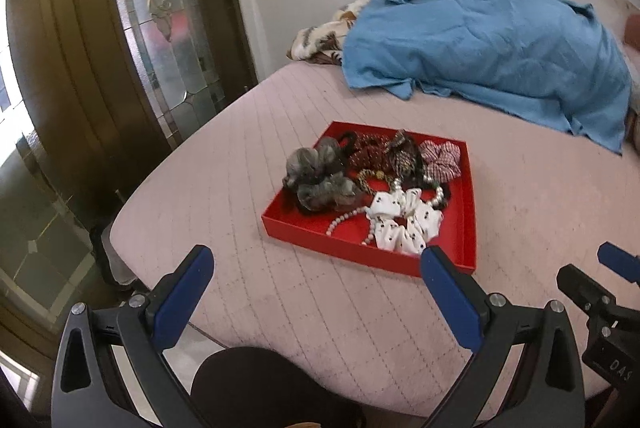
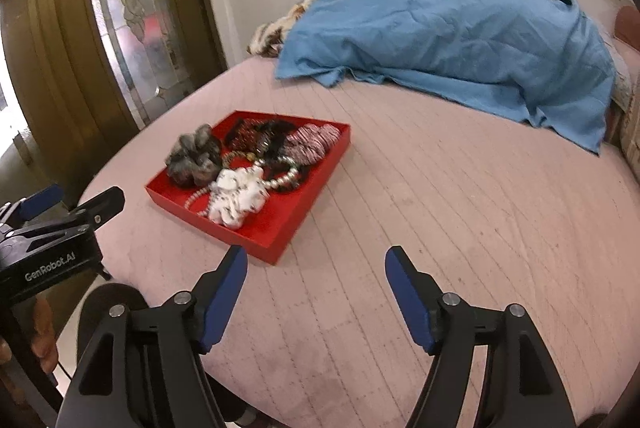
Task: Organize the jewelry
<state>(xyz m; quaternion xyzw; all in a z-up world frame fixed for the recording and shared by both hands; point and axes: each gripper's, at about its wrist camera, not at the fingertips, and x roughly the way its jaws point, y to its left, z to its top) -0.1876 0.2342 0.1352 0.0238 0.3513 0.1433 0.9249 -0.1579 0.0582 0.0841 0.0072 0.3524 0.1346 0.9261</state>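
both the left gripper (image 1: 316,280) and right gripper (image 2: 316,276) are hovering wide apart and empty, the red tray (image 1: 468,195) sitting at twelve o'clock, gathering scrunchies (image 1: 320,175) and beads (image 1: 344,220) together.

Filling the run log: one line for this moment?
left gripper: open, empty | right gripper: open, empty | red tray: on bed, scrunchies and beads inside

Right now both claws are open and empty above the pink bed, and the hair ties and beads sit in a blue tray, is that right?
Not quite: the tray is red, not blue, as the left wrist view shows. The blue thing is the cloth further back on the bed. The rest holds: the left claw and right claw are open and empty, and the hair ties and beads sit in that tray.
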